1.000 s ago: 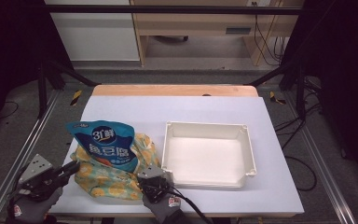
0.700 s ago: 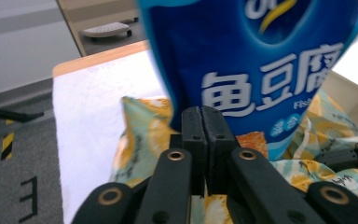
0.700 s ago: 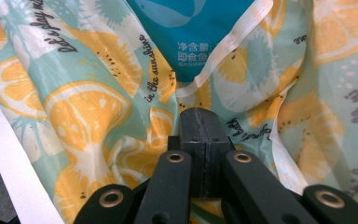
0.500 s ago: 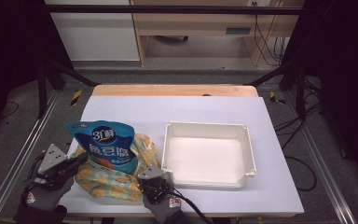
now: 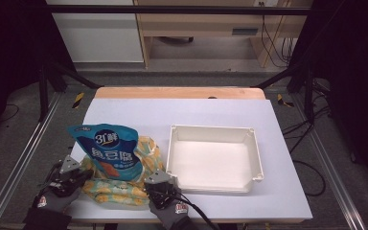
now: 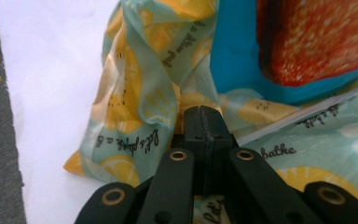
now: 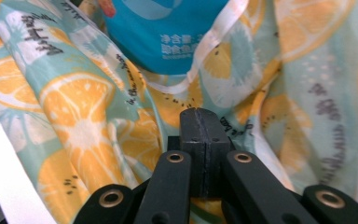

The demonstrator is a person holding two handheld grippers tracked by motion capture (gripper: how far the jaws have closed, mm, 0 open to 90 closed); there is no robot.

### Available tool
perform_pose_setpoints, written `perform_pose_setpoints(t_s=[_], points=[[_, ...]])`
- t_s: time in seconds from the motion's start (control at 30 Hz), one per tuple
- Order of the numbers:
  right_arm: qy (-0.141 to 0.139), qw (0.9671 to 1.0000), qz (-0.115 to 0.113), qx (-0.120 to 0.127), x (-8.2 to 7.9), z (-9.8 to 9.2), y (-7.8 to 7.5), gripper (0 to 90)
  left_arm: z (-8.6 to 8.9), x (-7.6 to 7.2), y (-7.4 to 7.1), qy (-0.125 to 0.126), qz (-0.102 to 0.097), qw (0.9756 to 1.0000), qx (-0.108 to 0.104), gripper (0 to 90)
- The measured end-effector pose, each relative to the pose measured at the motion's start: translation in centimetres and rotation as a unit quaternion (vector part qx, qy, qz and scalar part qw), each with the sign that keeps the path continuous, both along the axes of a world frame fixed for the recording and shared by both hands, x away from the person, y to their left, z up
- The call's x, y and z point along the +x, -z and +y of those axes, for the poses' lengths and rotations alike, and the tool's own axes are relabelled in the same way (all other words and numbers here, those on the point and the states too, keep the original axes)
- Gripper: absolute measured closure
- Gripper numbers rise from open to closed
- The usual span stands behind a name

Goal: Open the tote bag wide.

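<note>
Both the left gripper [image 5: 79,176] and right gripper [image 5: 160,188] have jaws clenched on the lemon-print bag [image 5: 124,191]; lift evenly so the blue pouch [image 5: 106,151] stays inside.

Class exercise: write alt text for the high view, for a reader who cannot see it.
Two hand-held grippers, left gripper and right gripper, meet the near edge of a lemon-printed turquoise fabric bag on a white table. A blue snack pouch lies on the bag, beside an empty white plastic tray.
</note>
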State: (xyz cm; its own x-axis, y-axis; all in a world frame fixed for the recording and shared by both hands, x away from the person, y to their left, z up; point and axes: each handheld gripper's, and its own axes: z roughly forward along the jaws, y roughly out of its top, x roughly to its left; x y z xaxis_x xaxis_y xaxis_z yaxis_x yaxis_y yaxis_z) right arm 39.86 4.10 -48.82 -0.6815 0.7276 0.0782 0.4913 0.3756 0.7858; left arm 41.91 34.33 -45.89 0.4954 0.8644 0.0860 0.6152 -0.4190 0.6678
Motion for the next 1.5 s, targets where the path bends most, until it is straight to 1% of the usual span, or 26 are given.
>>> perform_pose_setpoints(t_s=[0.03,0.13,0.23,0.37,0.53,0.67,0.77,0.83,0.87,0.9,0.93,0.97,1.0,1.03,1.13,1.17,1.27,1.3,1.33,1.37,1.43,1.47,1.5], points=[[0.004,1.0,-0.003,-0.003,0.0,-0.2,0.1,90.0,0.0,0.0,0.2,0.0,0.001,1.0,0.001,89.8],[0.009,0.9999,-0.001,-0.004,0.1,-0.4,0.1,90.0,0.0,0.1,0.5,0.002,0.006,1.0,0.004,89.8],[0.021,0.9998,0.002,0.0,-0.1,-1.0,0.2,90.0,0.0,0.2,0.7,0.004,0.013,0.9999,0.004,89.7],[0.02,0.9998,-0.005,-0.001,-0.3,-1.4,0.3,90.0,0.1,0.2,0.9,0.003,0.015,0.9999,-0.006,89.6],[0.023,0.9997,0.003,0.009,-0.2,-1.5,0.3,90.0,0.3,0.3,1.0,0.006,0.017,0.9997,-0.014,89.2],[0.022,0.9997,0.003,0.008,-0.2,-1.5,0.3,90.0,0.4,0.3,1.0,0.006,0.017,0.9996,-0.02,88.0],[0.019,0.9998,0.002,0.009,-0.2,-1.5,0.3,89.3,0.4,0.3,1.0,0.012,0.018,0.9995,-0.022,84.4],[0.022,0.9997,0.002,0.01,-0.3,-1.5,0.3,87.2,0.4,0.3,1.0,0.009,0.017,0.9994,-0.028,82.9],[0.017,0.9998,-0.006,0.009,-0.3,-1.5,0.2,85.3,0.4,0.3,0.9,0.011,0.016,0.9994,-0.028,80.5],[0.017,0.9998,-0.006,0.009,-0.3,-1.5,0.2,85.3,0.4,0.2,0.9,0.013,0.016,0.9994,-0.028,80.5],[0.016,0.9998,-0.009,0.01,-0.3,-1.5,0.2,84.4,0.4,0.1,0.7,0.015,0.013,0.9993,-0.031,79.1],[0.015,0.9997,-0.009,0.017,-0.4,-1.6,0.0,83.4,0.5,0.0,0.6,0.016,0.009,0.9993,-0.032,77.9],[0.014,0.9997,-0.011,0.019,-0.4,-1.6,-0.1,82.6,0.5,-0.2,0.3,0.015,0.003,0.9991,-0.041,76.8],[0.012,0.9996,-0.014,0.023,-0.5,-1.7,-0.4,81.7,0.6,-0.3,0.1,0.016,0.0,0.999,-0.042,75.4],[0.004,0.999,-0.025,0.038,-0.8,-1.9,-1.1,79.8,0.8,-0.8,-0.7,0.016,-0.019,0.9981,-0.057,71.7],[0.003,0.9987,-0.031,0.041,-0.9,-1.9,-1.3,79.5,0.8,-0.9,-0.8,0.017,-0.022,0.9979,-0.059,70.8],[0.0,0.998,-0.038,0.05,-1.0,-2.0,-2.0,78.4,0.7,-1.2,-1.6,0.021,-0.038,0.9971,-0.062,67.9],[-0.002,0.9976,-0.042,0.055,-1.0,-2.0,-2.5,77.8,0.7,-1.4,-1.8,0.02,-0.044,0.9964,-0.069,66.0],[-0.002,0.9976,-0.042,0.055,-1.0,-2.0,-2.5,77.8,0.7,-1.5,-2.1,0.021,-0.049,0.9961,-0.071,66.0],[-0.003,0.9974,-0.044,0.057,-1.1,-2.0,-2.7,77.3,0.6,-1.7,-2.4,0.02,-0.056,0.9953,-0.077,64.9],[-0.006,0.9968,-0.051,0.062,-1.1,-2.0,-3.2,76.5,0.6,-1.8,-2.8,0.021,-0.058,0.995,-0.078,63.2],[-0.008,0.9964,-0.054,0.064,-1.1,-2.1,-3.4,75.8,0.5,-1.9,-3.0,0.018,-0.061,0.9947,-0.08,62.4],[-0.009,0.996,-0.057,0.069,-1.1,-2.1,-3.7,75.1,0.5,-2.0,-3.1,0.017,-0.066,0.9941,-0.084,61.9]])
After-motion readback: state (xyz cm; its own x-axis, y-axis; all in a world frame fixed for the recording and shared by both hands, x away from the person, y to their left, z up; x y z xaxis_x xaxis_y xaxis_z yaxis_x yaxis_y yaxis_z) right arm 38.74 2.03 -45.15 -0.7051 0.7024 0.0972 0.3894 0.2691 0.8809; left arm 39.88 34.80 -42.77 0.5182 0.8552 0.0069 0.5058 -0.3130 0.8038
